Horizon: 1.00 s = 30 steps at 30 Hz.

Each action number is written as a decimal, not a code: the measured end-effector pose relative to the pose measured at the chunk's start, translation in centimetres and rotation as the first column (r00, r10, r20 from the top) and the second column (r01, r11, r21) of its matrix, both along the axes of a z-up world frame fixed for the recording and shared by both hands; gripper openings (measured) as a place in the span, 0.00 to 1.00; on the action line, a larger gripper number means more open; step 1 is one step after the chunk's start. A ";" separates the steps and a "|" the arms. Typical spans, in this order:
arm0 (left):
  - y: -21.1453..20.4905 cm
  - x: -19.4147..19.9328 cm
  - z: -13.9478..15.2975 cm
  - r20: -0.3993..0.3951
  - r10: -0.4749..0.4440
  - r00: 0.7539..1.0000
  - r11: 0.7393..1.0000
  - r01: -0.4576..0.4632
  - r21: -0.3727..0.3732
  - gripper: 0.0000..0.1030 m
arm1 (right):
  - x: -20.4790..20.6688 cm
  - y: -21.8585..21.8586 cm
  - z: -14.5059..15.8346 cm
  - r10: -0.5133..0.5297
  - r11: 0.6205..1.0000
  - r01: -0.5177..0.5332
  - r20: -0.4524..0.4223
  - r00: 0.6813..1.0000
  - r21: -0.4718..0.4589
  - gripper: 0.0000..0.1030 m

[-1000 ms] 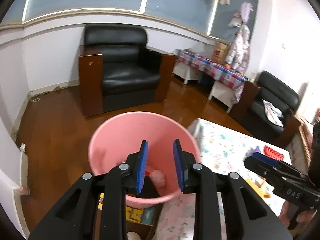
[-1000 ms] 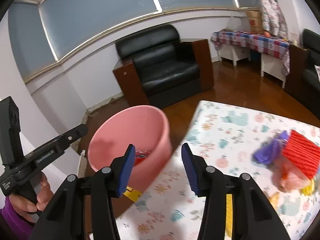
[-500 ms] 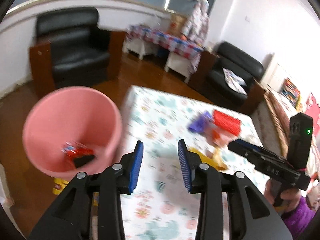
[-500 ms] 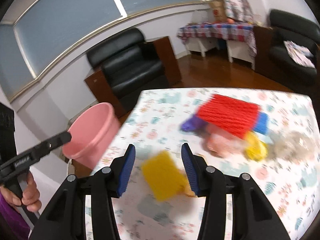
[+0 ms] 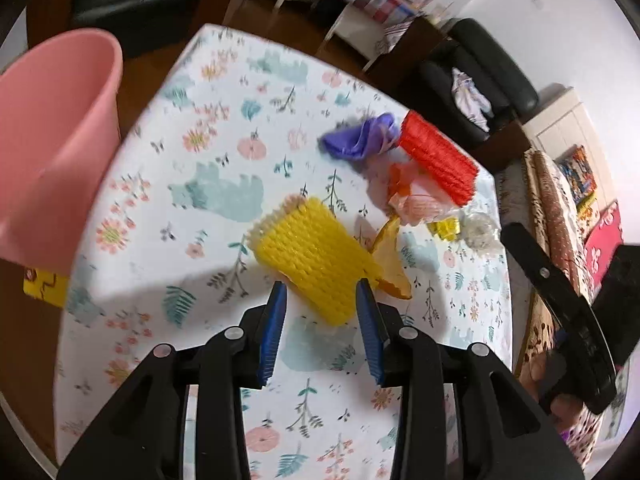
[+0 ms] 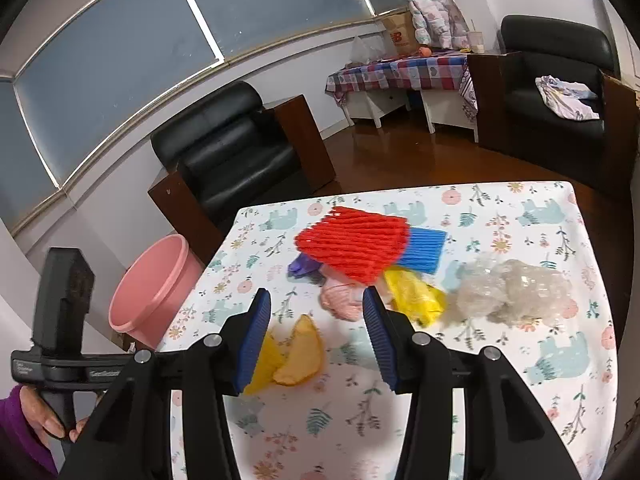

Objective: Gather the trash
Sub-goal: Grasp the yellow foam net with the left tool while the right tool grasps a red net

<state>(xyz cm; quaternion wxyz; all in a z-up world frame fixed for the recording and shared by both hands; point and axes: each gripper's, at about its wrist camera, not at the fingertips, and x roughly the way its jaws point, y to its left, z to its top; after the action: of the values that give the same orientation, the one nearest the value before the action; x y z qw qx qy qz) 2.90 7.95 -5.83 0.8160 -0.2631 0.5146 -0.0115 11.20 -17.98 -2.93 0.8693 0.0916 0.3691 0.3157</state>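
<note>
On the floral tablecloth [image 5: 208,200] lies a yellow foam net [image 5: 316,252]. My left gripper [image 5: 321,286] points down at it, open, its near end between the fingertips with no pad pressing. Beyond lie a purple bag [image 5: 360,140], a red foam net [image 5: 438,164] and a pink bag [image 5: 420,208]. My right gripper [image 6: 316,292] hovers open over the table, facing the pink bag [image 6: 340,300], with an orange scrap [image 6: 300,354] below it. Red net [image 6: 354,246], blue net [image 6: 424,250], yellow bag [image 6: 414,296] and clear crumpled plastic [image 6: 516,294] lie beyond.
A pink bucket [image 5: 52,140] stands on the floor off the table's left edge, also seen as the pink bucket [image 6: 152,284] beside the corner. Black armchairs [image 6: 228,152] and a checked side table [image 6: 400,72] stand further back. A hand [image 6: 44,412] holds the left tool.
Both views swung away from the pink bucket onto the table. The left jaws widened and came down over the yellow net. The right gripper moved along to the pile of trash.
</note>
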 end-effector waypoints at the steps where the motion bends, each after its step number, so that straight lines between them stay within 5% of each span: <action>1: -0.2 0.3 -0.3 -0.013 0.009 1.000 1.000 -0.009 0.000 0.35 | 0.0 -0.3 -0.1 0.004 1.000 -0.004 0.000 1.000 0.004 0.46; 6: -0.4 1.8 -2.0 -0.103 0.090 0.991 0.996 -0.090 0.007 0.35 | 0.0 -1.0 -0.5 0.019 1.000 -0.019 0.009 1.000 -0.002 0.46; 13: -1.7 2.7 -1.8 -0.086 0.092 0.992 0.992 -0.084 0.093 0.35 | -0.1 -1.2 -1.2 0.041 0.999 -0.041 0.017 0.999 -0.005 0.46; 15: -2.0 2.9 -1.6 -0.069 0.087 0.994 0.988 -0.077 0.130 0.34 | -0.1 -1.5 -1.4 0.046 0.999 -0.046 0.016 0.999 -0.004 0.46; 21: -1.1 2.9 -1.3 -0.036 0.109 0.993 0.979 -0.101 0.175 0.09 | 0.3 -1.1 -1.4 0.058 0.998 -0.058 0.022 0.998 -0.009 0.46; 30: 0.4 2.0 1.3 0.090 0.102 0.991 0.971 -0.119 0.208 0.07 | 2.2 1.9 0.6 0.124 0.992 -0.121 0.093 0.988 -0.044 0.46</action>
<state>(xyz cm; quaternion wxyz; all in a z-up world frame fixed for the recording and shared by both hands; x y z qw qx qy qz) 4.89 8.40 -4.56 0.8584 -0.2017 0.4650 0.0791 13.43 -16.03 -2.35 0.8665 0.0372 0.3381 0.3654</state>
